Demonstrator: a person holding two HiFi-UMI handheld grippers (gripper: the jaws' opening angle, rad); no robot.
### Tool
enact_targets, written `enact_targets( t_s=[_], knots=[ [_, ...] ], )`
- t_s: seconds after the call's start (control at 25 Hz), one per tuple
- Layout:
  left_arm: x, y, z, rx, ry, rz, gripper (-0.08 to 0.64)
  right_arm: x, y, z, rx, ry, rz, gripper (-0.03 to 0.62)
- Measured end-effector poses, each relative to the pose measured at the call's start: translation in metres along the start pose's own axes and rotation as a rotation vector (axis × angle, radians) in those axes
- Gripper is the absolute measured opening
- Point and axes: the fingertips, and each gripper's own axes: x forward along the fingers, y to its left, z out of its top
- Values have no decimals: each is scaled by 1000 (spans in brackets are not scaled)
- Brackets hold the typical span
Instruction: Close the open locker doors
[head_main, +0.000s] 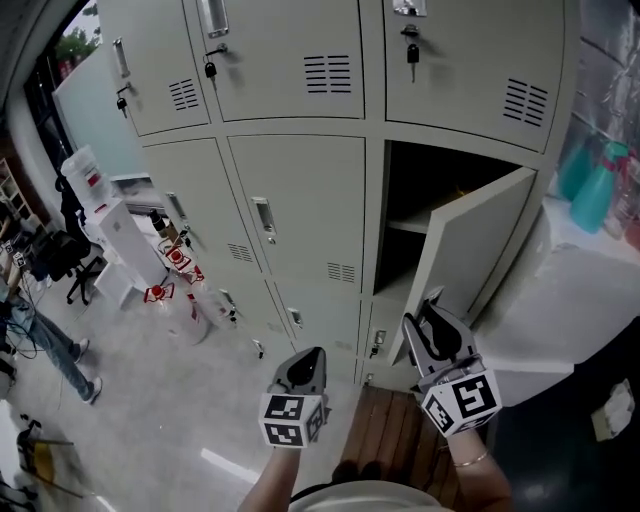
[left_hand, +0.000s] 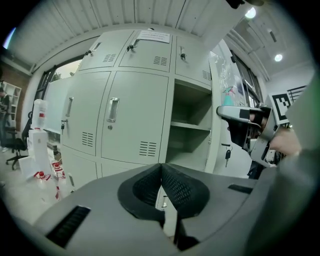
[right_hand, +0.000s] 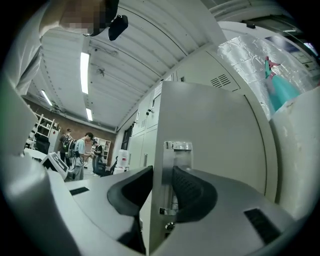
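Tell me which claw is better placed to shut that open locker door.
Right. The right claw has the handle edge of the door between its pads, so it can probably swing it closed. The left claw is shut and sits apart, before the closed lockers.

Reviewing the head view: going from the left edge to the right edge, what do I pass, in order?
person in jeans → white floor unit → left gripper → open locker door → teal bottle
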Motion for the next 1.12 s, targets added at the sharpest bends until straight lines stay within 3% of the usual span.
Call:
enact_targets(
  t_s=[0.72,1.12],
  knots=[
    [15,18,-4,-11,25,46,20,76,-17,-11,-31,23,5,130],
    [34,24,-2,-22,27,44,20,114,-32,-19,-71,64,0,97]
  ],
)
